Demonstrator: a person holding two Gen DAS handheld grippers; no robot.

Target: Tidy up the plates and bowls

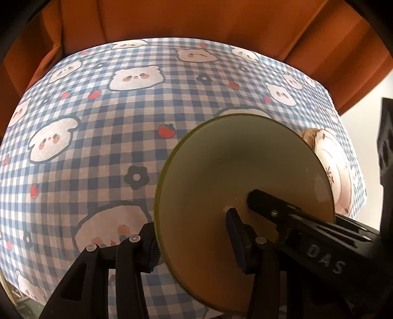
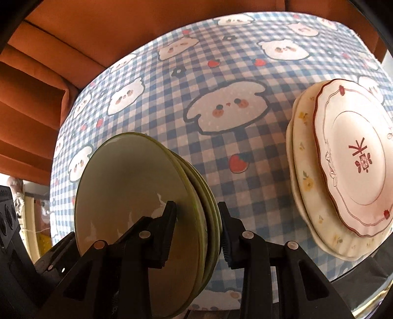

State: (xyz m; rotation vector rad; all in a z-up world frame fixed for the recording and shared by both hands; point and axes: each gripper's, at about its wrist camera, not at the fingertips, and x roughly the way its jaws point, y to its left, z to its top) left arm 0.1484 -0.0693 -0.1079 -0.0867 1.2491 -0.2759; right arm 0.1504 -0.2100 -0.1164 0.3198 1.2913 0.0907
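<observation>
A stack of green plates (image 2: 137, 196) is held above the checked tablecloth (image 2: 221, 73). My right gripper (image 2: 197, 222) straddles the stack's rim, one finger (image 2: 167, 225) on the top face and one under it, shut on the stack. In the left wrist view the same green plates (image 1: 221, 171) fill the lower right. My left gripper (image 1: 191, 238) clamps the opposite rim, and the right gripper's finger (image 1: 282, 213) shows on the plate face. A white plate with red trim (image 2: 353, 157) lies on cream floral plates (image 2: 304, 171) at the right.
An orange curtain (image 1: 172, 17) hangs behind the table's far edge. The white plate stack (image 1: 336, 166) sits near the table's right edge in the left wrist view. A dark object (image 2: 7, 220) stands off the table's left side.
</observation>
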